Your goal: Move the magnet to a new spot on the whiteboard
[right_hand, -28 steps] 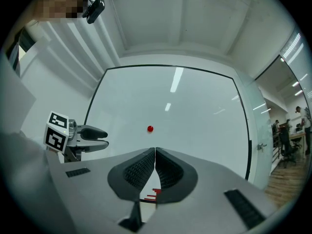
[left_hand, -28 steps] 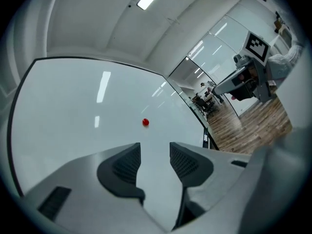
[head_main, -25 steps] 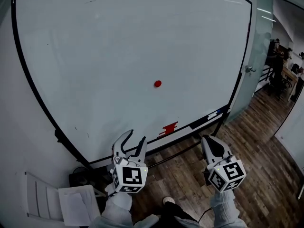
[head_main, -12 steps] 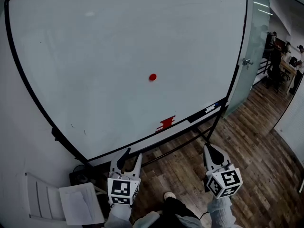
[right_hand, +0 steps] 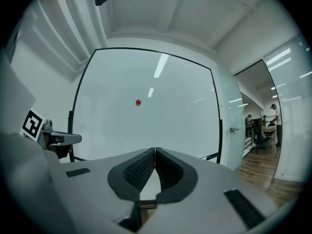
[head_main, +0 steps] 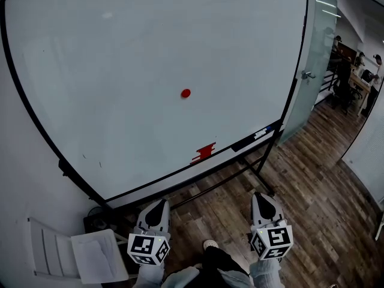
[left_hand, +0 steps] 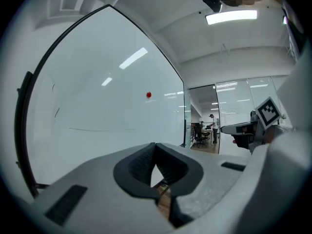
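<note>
Both sets of fingers together, empty: left gripper [head_main: 159,204], right gripper [head_main: 260,197], low, off the whiteboard [head_main: 108,71].
Red magnet [head_main: 186,93] mid-board, well clear of every edge.

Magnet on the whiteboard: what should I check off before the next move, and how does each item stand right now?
1. Sight of the magnet, stuck on the whiteboard: ok.
2. Bare board around it for a new spot: ok.
3. Is the left hand-held gripper open for a grasp: not ok, jaws shut, nothing between them.
4. Is the right hand-held gripper open: not ok, jaws shut, empty.
5. Either one near the magnet: not ok, both hang low, away from the board.
</note>
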Available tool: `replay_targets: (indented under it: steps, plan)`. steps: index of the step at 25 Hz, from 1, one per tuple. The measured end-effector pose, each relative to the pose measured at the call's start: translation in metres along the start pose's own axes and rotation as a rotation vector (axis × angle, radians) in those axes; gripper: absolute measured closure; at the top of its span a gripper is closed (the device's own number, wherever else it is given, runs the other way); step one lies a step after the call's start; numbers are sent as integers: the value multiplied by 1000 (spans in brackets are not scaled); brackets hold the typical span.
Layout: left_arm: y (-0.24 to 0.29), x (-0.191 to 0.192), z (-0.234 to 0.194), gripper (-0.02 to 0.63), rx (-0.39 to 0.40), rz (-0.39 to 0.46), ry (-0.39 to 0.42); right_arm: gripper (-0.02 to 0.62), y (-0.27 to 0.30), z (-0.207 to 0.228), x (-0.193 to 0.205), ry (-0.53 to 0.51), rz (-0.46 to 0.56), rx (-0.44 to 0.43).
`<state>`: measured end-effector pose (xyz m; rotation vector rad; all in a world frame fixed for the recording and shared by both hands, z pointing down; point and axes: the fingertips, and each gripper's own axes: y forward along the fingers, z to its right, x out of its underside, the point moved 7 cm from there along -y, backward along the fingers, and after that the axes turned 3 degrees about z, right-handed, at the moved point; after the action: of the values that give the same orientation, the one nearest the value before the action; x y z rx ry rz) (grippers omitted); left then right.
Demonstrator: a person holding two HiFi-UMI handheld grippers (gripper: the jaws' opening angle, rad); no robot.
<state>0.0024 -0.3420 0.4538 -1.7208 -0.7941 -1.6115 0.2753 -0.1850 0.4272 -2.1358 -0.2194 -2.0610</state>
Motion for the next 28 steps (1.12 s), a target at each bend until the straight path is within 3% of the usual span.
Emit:
replay_targets:
  steps: [6, 28]
  plan:
    - [-1, 6, 8, 597, 65, -16, -2, 569, -2, -9, 8, 66, 2, -66]
    - [-1, 4, 10, 597, 86, -32, 28, 569, 16, -24, 10, 86, -28, -173]
